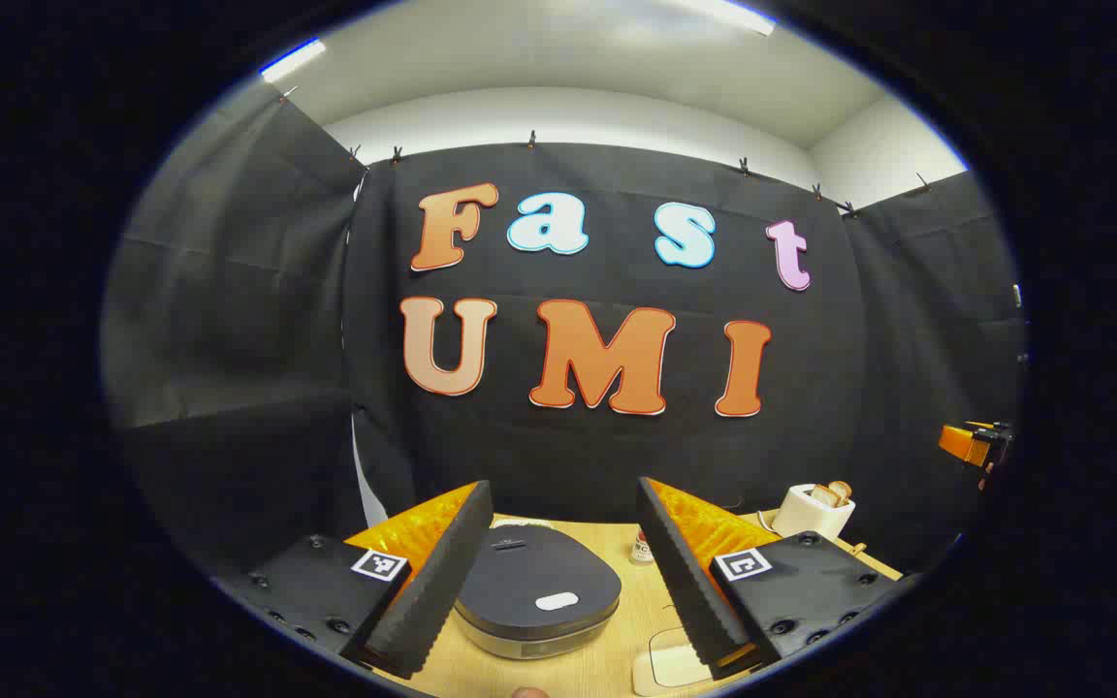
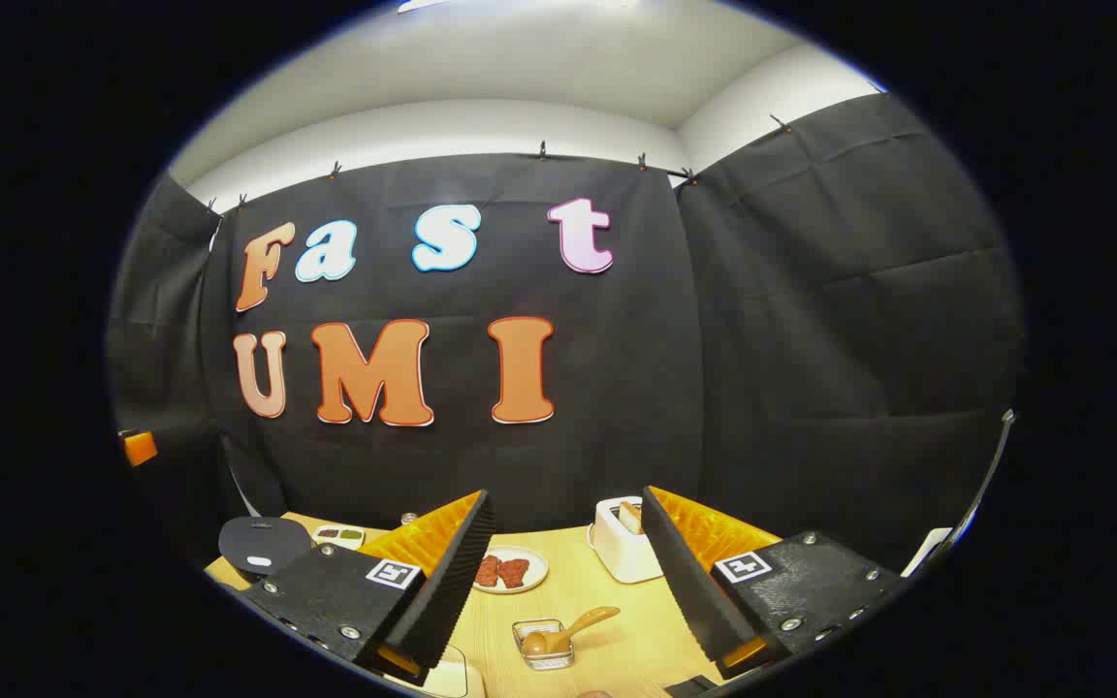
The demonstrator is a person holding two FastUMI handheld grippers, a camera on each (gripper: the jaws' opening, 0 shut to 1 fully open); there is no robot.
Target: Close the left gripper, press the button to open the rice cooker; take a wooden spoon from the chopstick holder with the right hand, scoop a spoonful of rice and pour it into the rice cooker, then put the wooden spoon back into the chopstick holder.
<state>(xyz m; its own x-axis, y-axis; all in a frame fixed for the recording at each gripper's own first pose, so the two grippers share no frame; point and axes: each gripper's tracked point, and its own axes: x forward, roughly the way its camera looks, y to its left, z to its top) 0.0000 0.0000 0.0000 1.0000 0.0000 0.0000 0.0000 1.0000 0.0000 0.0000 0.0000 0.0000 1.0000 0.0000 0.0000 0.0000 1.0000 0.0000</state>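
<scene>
In the left gripper view, the rice cooker [image 1: 534, 591] sits on the wooden table [image 1: 607, 659] with its dark lid down and a white button [image 1: 557, 601] on the front. My left gripper [image 1: 563, 494] hangs open above and just before it, one finger on each side. The rice cooker [image 2: 263, 545] sits far left in the right gripper view. There my right gripper [image 2: 566, 499] is open and holds nothing. Below it a wooden spoon [image 2: 573, 625] rests in a small clear square container [image 2: 544, 648].
A white toaster [image 1: 813, 509] holding bread stands at the back right, also the toaster [image 2: 624, 553]. A plate of red pieces [image 2: 510, 570] and a small divided dish [image 2: 338, 533] lie mid-table. A little bottle [image 1: 643, 548] stands behind the cooker. A white flat object [image 1: 670, 669] lies near the front.
</scene>
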